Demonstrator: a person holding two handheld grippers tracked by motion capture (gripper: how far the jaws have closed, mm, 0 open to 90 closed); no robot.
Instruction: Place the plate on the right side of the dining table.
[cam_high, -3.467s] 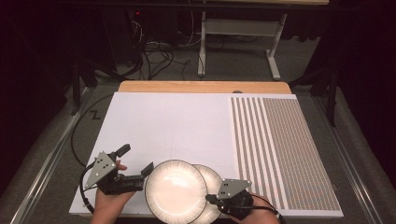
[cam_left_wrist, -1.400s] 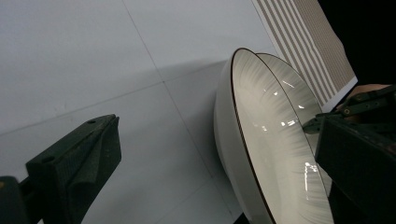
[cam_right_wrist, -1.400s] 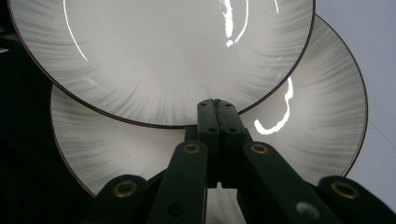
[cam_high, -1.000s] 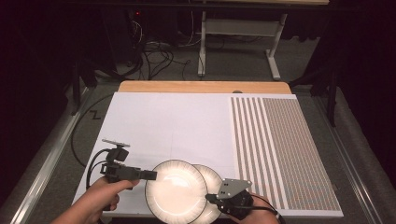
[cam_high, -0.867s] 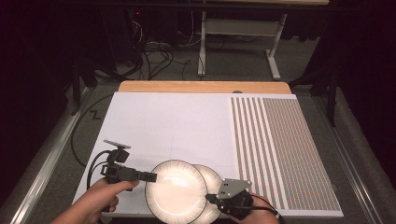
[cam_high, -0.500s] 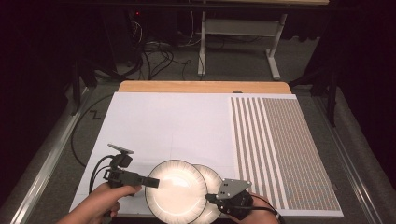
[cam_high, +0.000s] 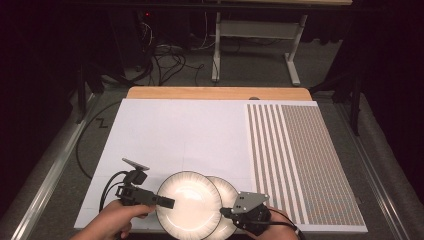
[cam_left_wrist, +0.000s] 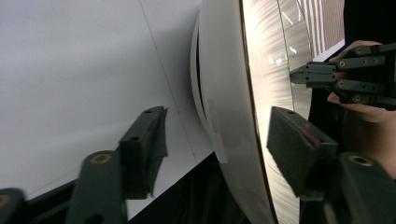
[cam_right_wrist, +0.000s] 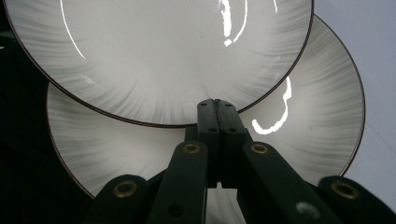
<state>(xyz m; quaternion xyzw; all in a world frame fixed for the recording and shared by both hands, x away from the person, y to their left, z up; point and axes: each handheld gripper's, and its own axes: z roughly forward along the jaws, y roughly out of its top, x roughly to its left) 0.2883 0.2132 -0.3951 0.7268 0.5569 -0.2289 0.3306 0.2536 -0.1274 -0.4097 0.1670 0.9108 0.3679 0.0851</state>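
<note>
Two glazed ceramic plates lie at the near edge of the counter (cam_high: 190, 130), which is covered by a white sheet. The upper plate (cam_high: 189, 203) overlaps the lower plate (cam_high: 226, 200) and leans on it, so its left rim is lifted from the sheet. Such plates are judged to be stiff, rather heavy, slippery on the glaze and breakable; the thin rim is the only good place to be gripped, and the grip must be firm.

The left tool (cam_high: 165, 202) is placed around the left rim of the upper plate. Its jaws have just been closing, with the rim between them, but in the left gripper view a gap is seen on both sides, so nothing is clamped yet. The right tool (cam_right_wrist: 216, 114) has its jaws together, and its tip rests at the place where the upper rim crosses the lower plate.

To the right, well apart, a striped mat (cam_high: 300, 165) is spread. Nothing stands in the way except the lower plate itself, which may be dragged or knocked.
</note>
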